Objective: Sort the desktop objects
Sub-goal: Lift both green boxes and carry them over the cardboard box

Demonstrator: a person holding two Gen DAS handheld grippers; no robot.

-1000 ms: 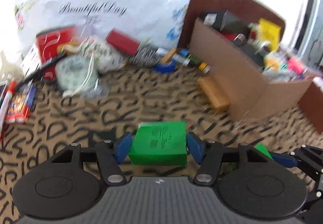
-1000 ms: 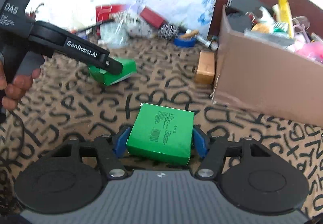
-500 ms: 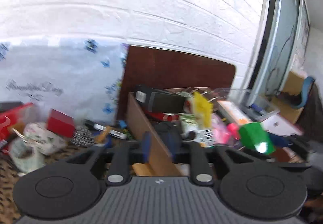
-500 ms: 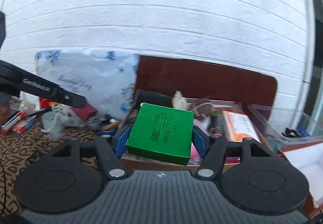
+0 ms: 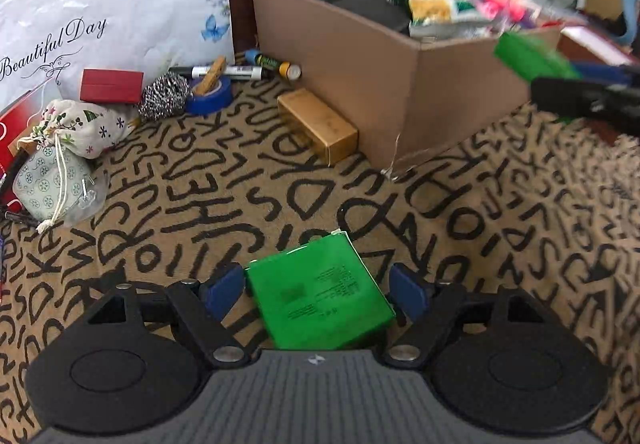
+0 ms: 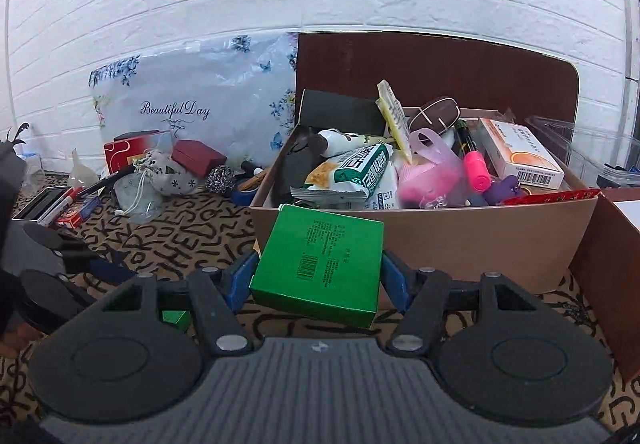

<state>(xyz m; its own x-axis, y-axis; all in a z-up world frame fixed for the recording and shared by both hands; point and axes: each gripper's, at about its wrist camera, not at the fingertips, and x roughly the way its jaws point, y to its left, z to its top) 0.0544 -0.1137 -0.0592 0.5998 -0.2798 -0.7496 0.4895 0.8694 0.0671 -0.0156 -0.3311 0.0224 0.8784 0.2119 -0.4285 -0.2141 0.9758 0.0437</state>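
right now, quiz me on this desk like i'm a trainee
1. True or false: the right gripper holds a green box up off the cloth.
2. What lies on the cloth beside the cardboard box? A) gold box B) cup C) scissors
3. Fill in: the second green box lies on the cloth between the fingers of the ___ gripper.

Key: 1 true; 2 A; 3 left, the left gripper.
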